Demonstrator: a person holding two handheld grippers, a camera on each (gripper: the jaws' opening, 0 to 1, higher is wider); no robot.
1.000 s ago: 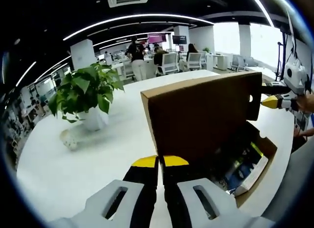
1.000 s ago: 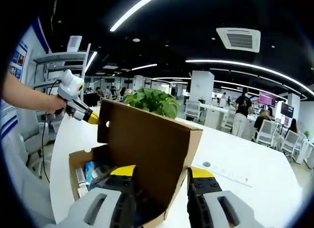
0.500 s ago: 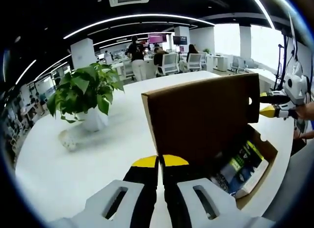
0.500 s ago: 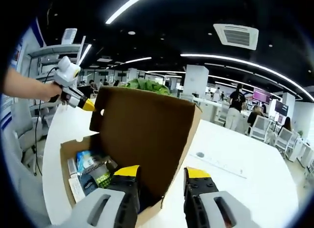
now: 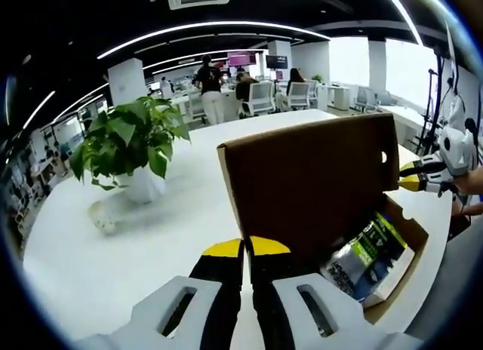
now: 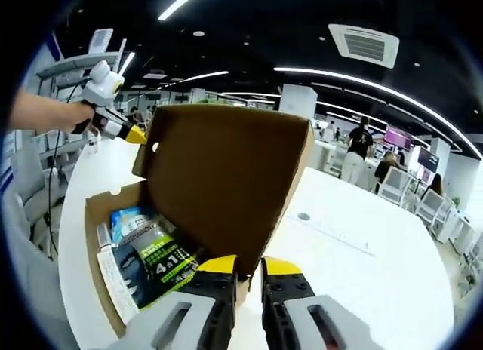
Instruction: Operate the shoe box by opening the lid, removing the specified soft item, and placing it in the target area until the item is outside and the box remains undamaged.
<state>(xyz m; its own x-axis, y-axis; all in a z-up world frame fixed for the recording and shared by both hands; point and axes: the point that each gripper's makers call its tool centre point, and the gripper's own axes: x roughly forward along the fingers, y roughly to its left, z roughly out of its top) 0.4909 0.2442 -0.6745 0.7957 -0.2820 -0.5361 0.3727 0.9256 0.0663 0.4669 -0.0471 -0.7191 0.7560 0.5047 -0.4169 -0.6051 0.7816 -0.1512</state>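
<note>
On white table [image 6: 377,290], both left gripper [image 5: 247,250] and right gripper [image 6: 249,265] pinch raised lid [image 6: 226,176] edges.

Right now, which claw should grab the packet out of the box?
Probably the right claw: its view looks into the open shoe box, packet close beside it. The left claw sits behind the raised lid.

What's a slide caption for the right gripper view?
Right claw at the raised lid of an open shoe box; packaged item inside.
</note>
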